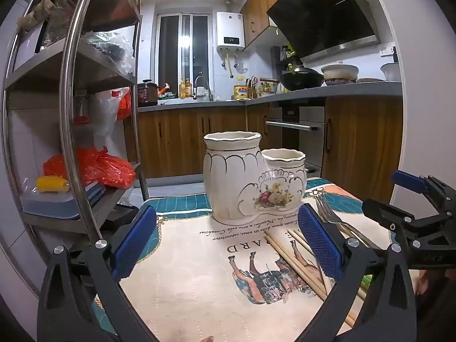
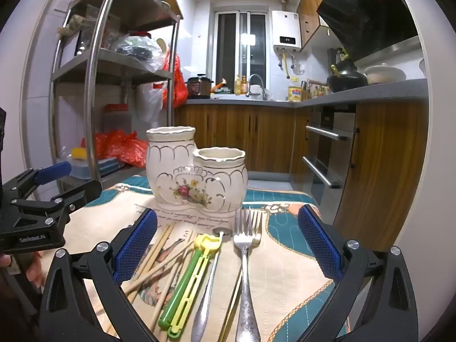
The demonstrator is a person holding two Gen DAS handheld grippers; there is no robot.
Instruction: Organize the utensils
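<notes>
A white ceramic utensil holder [image 2: 196, 171] with a tall pot and a shorter pot joined stands upright at the far end of the printed tablecloth [image 2: 285, 270]. Nothing sticks out above either pot. In front of it lie two forks [image 2: 246, 245], a spoon [image 2: 211, 270], a green and yellow clip [image 2: 191, 279] and several wooden chopsticks [image 2: 154, 259]. My right gripper [image 2: 228, 245] hovers open above the forks and spoon. My left gripper [image 1: 226, 242] is open too, facing the holder [image 1: 250, 176], with the chopsticks [image 1: 296, 262] by its right finger. Each gripper shows in the other's view: the right gripper [image 1: 390, 196] and the left gripper [image 2: 68, 181].
A steel shelf rack [image 1: 85, 85] with orange bags and boxes stands close to the table's left side. Beyond the table's far edge are wooden cabinets, an oven [image 2: 327, 156] and a crowded counter [image 1: 199, 104]. Part of a hand shows at the lower left in the right wrist view.
</notes>
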